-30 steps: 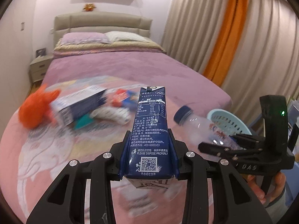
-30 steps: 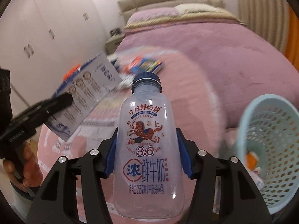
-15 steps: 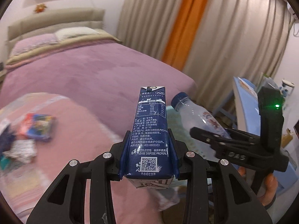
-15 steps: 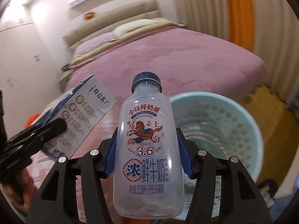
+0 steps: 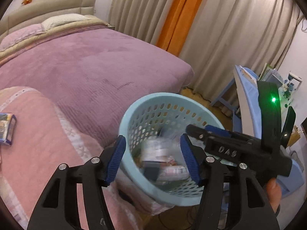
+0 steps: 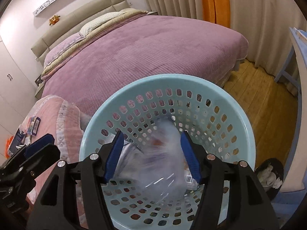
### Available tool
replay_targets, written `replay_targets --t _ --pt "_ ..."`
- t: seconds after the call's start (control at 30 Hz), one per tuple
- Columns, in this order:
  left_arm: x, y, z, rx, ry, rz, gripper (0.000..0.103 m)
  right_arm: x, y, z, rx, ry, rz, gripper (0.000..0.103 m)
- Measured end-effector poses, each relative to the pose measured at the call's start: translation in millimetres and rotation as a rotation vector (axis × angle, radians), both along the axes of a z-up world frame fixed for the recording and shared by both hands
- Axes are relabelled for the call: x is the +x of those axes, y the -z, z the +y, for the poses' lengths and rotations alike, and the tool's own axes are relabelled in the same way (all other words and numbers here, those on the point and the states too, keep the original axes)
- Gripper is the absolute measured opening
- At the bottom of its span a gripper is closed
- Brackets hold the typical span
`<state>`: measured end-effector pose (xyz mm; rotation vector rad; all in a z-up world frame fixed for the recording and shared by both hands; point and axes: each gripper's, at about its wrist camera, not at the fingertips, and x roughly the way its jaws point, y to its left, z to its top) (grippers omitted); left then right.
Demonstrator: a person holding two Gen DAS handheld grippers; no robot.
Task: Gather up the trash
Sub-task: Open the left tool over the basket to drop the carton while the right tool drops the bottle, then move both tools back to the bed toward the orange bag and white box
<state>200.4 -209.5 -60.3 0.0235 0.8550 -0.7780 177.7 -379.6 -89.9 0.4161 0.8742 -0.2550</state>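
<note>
So half a sec ago we still had the milk carton clamped in the left gripper (image 5: 153,159) and the plastic bottle in the right gripper (image 6: 151,155), both held over the bed w/ the basket only partly in view; now both are let go and the light blue basket (image 6: 247,134) fills most of the right wrist view. Both our hands are tipped steeply down over the basket, which sits beside the pink blanket (image 5: 38,134) at the foot of the purple bed (image 5: 86,67). Left jaws are opening, blue pads apart, nothing pressed btwn them; the carton (image 5: 153,153) shows as a blur down inside the basket w/ other wrappers. Right jaws are opening too, pads clear of the bottle (image 6: 165,164), which is a smeared see-thru blur btwn them, inside the basket. In the left view the right gripper (image 5: 201,132) pokes in over the rim, fingers of the hand (image 5: 272,193) around its grip. A few packets (image 6: 32,124) are on the blanket.
</note>
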Motion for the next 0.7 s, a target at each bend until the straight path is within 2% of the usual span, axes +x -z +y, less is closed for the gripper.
replay_targets --t 0.2,0.37,0.7 --pt "-11 -4 27 -0.015 -0.030 -0.022 0.057 3 -5 9 -0.020 -0.031 -0.020 0.058" --pt "-15 -11 55 -0.055 -0.072 -0.026 0.057 5 -20 32 -0.054 -0.080 -0.048 0.058" --pt "-35 -38 136 -0.119 -0.209 -0.094 0.057 7 -54 110 -0.107 -0.249 -0.145 0.058"
